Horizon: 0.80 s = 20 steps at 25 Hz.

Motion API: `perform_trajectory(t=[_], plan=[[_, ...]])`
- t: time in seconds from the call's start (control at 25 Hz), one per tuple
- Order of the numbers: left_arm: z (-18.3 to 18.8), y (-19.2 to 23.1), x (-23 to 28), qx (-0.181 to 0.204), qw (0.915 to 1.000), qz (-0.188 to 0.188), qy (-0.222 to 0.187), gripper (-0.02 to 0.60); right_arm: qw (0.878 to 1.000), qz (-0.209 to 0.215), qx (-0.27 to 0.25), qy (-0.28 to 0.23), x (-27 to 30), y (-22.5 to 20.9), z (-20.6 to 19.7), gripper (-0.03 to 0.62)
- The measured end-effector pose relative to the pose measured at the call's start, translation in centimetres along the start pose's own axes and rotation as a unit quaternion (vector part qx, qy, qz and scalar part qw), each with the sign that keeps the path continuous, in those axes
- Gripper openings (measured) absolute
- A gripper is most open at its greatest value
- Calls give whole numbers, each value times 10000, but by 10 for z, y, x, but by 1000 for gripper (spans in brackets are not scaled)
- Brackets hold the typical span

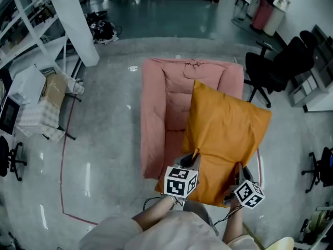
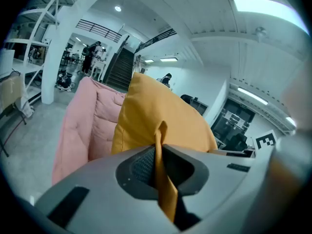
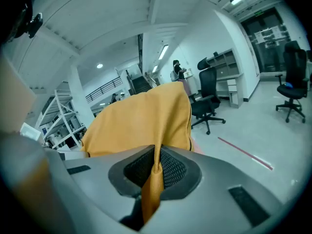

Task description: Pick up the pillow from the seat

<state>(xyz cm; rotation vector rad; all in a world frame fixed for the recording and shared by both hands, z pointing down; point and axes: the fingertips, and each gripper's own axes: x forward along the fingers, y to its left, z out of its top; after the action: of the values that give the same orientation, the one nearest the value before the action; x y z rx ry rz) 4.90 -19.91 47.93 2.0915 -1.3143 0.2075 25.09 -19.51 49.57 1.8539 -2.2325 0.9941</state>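
An orange pillow (image 1: 226, 134) hangs lifted over the right side of a pink padded seat (image 1: 161, 108). My left gripper (image 1: 195, 157) is shut on the pillow's near left corner, and my right gripper (image 1: 239, 168) is shut on its near right edge. In the left gripper view the orange pillow (image 2: 161, 116) rises ahead of my left gripper (image 2: 159, 152), with a fold of cloth pinched between the jaws. The pink seat (image 2: 85, 126) shows to the left. In the right gripper view my right gripper (image 3: 156, 167) pinches a fold of the pillow (image 3: 141, 118) the same way.
A black office chair (image 1: 276, 64) stands right of the seat. A white pillar (image 1: 73, 20) and shelving (image 1: 31, 30) stand at the back left, with a small folding stand (image 1: 44, 105) holding boxes. A red line (image 1: 65, 160) is marked on the floor. Another black chair (image 3: 292, 89) stands at the right.
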Motion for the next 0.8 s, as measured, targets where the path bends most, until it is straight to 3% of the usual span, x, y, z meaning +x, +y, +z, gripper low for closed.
perform_trajectory(t=[0.28,0.8], plan=[[-18,-61,-3,284,9989,-366,115,32,9989,-274,186,-320,-60,-40,5,41],[-46,-130,6,379,9992,19,92,32,9991,30,361,-216,-95,-105,13,43]])
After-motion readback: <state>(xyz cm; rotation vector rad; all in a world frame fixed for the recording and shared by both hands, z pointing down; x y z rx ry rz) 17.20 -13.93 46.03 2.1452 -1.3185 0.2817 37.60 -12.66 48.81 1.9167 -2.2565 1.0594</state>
